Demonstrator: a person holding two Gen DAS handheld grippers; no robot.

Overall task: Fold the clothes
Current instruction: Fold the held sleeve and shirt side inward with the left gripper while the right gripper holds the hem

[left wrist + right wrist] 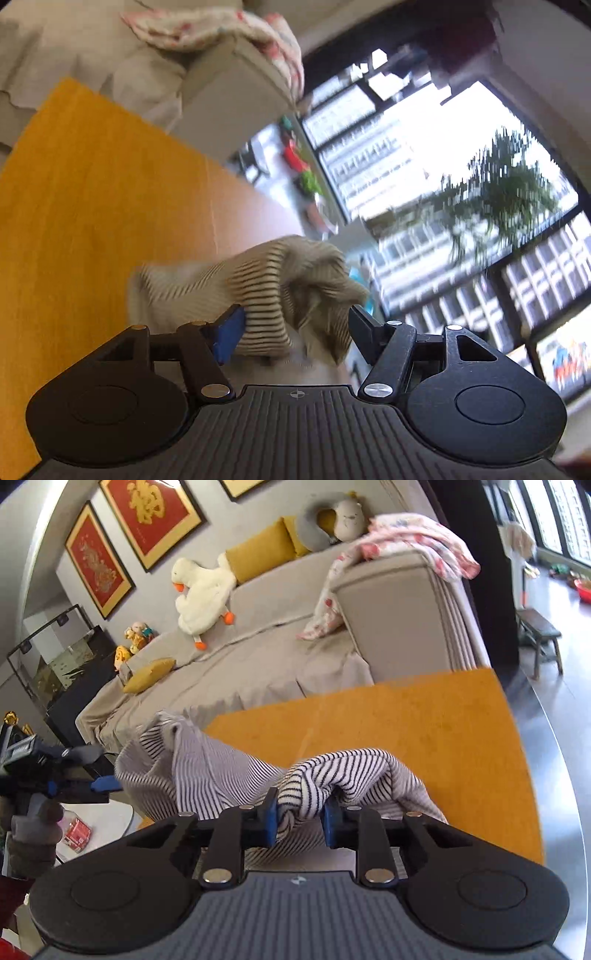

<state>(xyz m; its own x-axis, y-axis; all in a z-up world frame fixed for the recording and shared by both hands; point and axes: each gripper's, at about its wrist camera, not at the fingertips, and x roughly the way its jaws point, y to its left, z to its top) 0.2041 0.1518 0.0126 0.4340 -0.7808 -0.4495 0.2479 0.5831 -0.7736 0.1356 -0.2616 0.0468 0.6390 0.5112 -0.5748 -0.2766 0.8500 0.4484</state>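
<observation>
A white garment with thin dark stripes (221, 771) hangs bunched between the two grippers above an orange table (406, 731). My right gripper (299, 819) is shut on a fold of it. In the left wrist view the same striped garment (266, 291) is blurred and bunched between the fingers of my left gripper (295, 328), which stand fairly wide apart with cloth between them. The left gripper also shows in the right wrist view (105, 784) at the garment's far left edge. The orange table (92, 221) lies below and to the left.
A grey sofa (280, 627) stands behind the table with a floral blanket (413, 542) over its arm, a plush goose (203, 590) and yellow cushions (258, 554). A small stool (539, 631) is at right. Large windows (443, 177) fill the left wrist view.
</observation>
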